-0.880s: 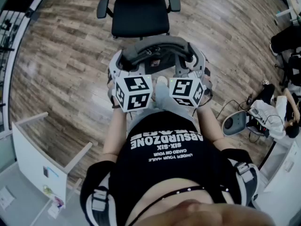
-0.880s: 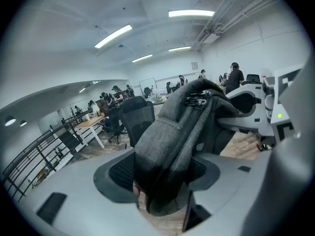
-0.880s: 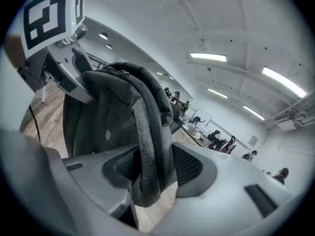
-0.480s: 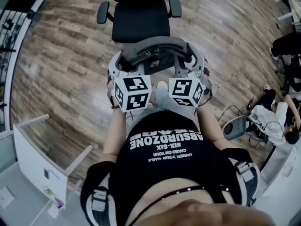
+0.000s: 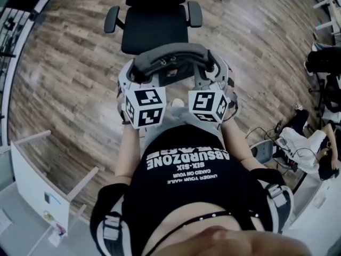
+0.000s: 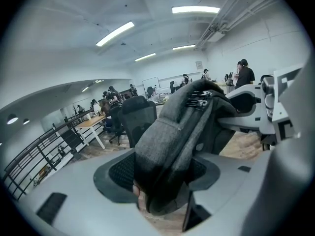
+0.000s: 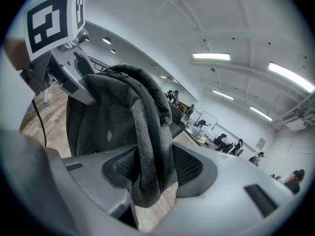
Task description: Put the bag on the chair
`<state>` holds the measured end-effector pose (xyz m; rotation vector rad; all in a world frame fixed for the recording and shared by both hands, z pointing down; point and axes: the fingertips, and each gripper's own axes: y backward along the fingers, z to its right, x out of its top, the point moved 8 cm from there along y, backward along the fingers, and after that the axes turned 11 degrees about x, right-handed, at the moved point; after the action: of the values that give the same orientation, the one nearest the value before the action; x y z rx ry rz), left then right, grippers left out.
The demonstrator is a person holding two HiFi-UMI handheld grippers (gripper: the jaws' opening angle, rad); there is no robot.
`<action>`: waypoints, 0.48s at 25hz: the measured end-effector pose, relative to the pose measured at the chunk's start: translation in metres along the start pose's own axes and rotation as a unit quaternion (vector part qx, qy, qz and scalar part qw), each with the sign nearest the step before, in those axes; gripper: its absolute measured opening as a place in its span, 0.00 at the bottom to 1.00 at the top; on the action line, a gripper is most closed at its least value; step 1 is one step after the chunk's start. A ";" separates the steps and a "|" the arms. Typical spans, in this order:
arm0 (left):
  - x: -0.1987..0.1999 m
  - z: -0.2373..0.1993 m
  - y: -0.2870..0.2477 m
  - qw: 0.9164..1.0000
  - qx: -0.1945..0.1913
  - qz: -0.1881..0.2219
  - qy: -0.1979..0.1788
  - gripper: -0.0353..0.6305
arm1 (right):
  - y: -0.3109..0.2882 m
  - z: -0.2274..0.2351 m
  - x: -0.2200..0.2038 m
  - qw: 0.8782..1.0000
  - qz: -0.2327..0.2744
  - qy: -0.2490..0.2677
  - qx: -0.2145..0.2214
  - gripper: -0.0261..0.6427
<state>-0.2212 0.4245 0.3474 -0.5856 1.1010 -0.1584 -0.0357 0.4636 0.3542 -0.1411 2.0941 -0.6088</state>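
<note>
A grey bag (image 5: 170, 57) hangs in the air between my two grippers, just in front of a black office chair (image 5: 154, 23) with armrests. My left gripper (image 5: 137, 73) is shut on the bag's left end, and its pads press thick folded fabric (image 6: 170, 146) in the left gripper view. My right gripper (image 5: 209, 72) is shut on the bag's right end, a fold of grey cloth (image 7: 145, 151) pinched between its pads. The chair's back (image 6: 138, 117) shows beyond the bag in the left gripper view. The bag's underside is hidden.
Wooden floor (image 5: 69, 79) surrounds the chair. A white desk (image 5: 32, 180) stands at the lower left and a railing (image 5: 10, 31) runs along the left. At the right, a seated person (image 5: 319, 153), cables and a grey device (image 5: 261, 149) sit on the floor.
Both grippers and the bag have shifted slightly forward, closer to the chair, which now sits a little further left in the view. The grips have not changed.
</note>
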 end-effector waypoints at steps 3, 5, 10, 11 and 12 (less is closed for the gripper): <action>0.007 0.006 -0.008 1.000 -0.002 0.001 -0.003 0.45 | -0.005 0.011 -0.005 1.000 0.001 -0.001 0.000 0.33; 0.012 0.010 -0.013 1.000 -0.005 -0.001 -0.005 0.45 | -0.008 0.017 -0.007 1.000 -0.001 -0.005 0.003 0.33; 0.020 0.015 -0.032 1.000 -0.016 -0.012 -0.010 0.45 | -0.022 0.029 -0.013 1.000 -0.009 -0.015 0.009 0.33; 0.020 0.015 -0.037 1.000 -0.017 -0.014 -0.012 0.45 | -0.026 0.030 -0.014 1.000 -0.011 -0.017 0.010 0.33; 0.021 0.015 -0.042 1.000 -0.019 -0.017 -0.013 0.45 | -0.030 0.032 -0.015 1.000 -0.014 -0.019 0.013 0.33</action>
<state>-0.1915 0.3861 0.3577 -0.6395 1.0704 -0.1584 -0.0051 0.4306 0.3658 -0.1673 2.0494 -0.6441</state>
